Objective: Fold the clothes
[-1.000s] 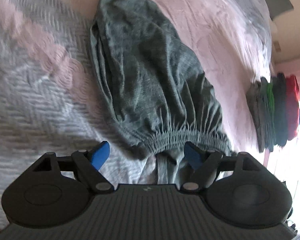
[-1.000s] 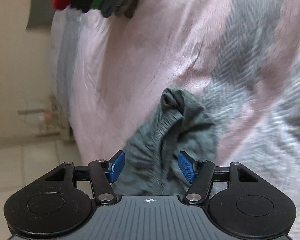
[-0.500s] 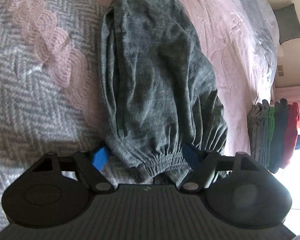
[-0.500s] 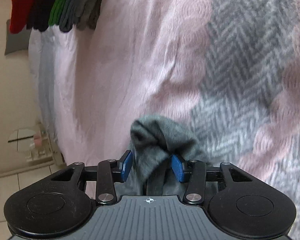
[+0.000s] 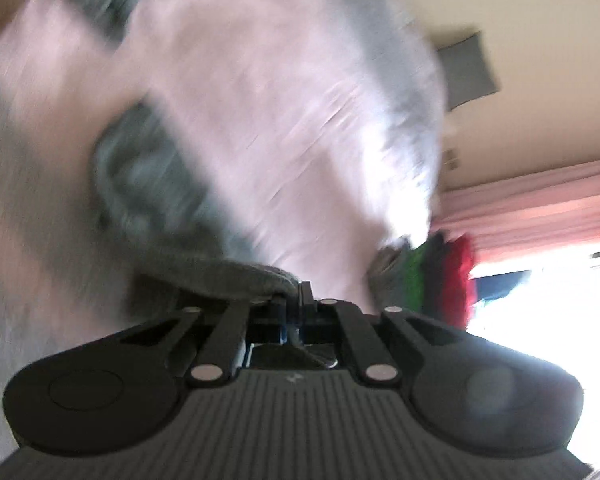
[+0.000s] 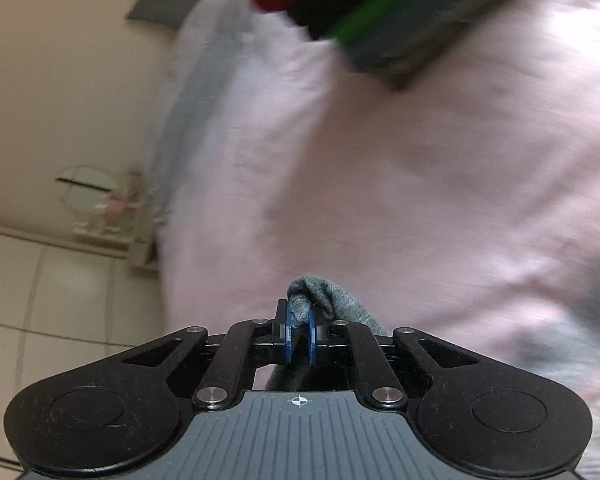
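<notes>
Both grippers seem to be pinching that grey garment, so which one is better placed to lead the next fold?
Probably neither: left gripper and right gripper are each shut on the grey garment, so they likely carry it together.

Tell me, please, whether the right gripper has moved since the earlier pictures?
Yes. The right gripper, shut on the grey garment, has moved toward the stack of folded clothes, which now looms larger and nearer in its view.

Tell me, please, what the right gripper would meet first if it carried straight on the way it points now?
Probably the pink bedspread. The right gripper, shut on a bunch of the grey garment, looks out over that cover, with nothing else visible ahead. The stack of folded clothes lies farther off, up and right. Blur makes depth uncertain.
</notes>
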### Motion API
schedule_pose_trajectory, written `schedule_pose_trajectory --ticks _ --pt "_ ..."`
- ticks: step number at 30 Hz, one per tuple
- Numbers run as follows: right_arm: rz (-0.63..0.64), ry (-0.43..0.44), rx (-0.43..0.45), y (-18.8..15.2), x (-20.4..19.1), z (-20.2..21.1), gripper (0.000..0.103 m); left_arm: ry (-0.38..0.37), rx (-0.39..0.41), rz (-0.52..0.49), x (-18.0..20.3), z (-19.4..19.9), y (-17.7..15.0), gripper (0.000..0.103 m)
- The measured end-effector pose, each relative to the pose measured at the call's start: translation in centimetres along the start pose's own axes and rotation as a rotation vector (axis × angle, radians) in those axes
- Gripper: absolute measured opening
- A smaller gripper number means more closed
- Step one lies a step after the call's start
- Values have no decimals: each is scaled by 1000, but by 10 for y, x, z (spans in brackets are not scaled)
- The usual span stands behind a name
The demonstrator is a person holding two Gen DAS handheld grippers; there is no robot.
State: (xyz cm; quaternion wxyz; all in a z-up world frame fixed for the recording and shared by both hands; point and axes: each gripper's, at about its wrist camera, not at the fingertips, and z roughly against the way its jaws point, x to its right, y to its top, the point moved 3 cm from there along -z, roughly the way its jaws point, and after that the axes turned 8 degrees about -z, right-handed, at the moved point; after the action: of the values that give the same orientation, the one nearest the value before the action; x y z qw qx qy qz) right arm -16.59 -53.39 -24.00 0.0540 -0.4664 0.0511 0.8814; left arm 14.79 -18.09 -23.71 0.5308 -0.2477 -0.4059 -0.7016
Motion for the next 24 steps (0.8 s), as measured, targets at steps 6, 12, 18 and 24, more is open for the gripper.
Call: schedule_pose_trajectory --ticks 6,12,18,24 --pt "176 161 -31 10 -124 -15 6 -60 200 -171 76 55 87 2" --pt "316 282 -85 5 -186 4 6 -94 326 -262 134 123 76 2" --pt "406 200 -146 16 -143 30 6 -60 243 -279 152 139 -43 2" --pt "344 -292 -104 65 9 49 84 134 -219 -68 97 49 -208 7"
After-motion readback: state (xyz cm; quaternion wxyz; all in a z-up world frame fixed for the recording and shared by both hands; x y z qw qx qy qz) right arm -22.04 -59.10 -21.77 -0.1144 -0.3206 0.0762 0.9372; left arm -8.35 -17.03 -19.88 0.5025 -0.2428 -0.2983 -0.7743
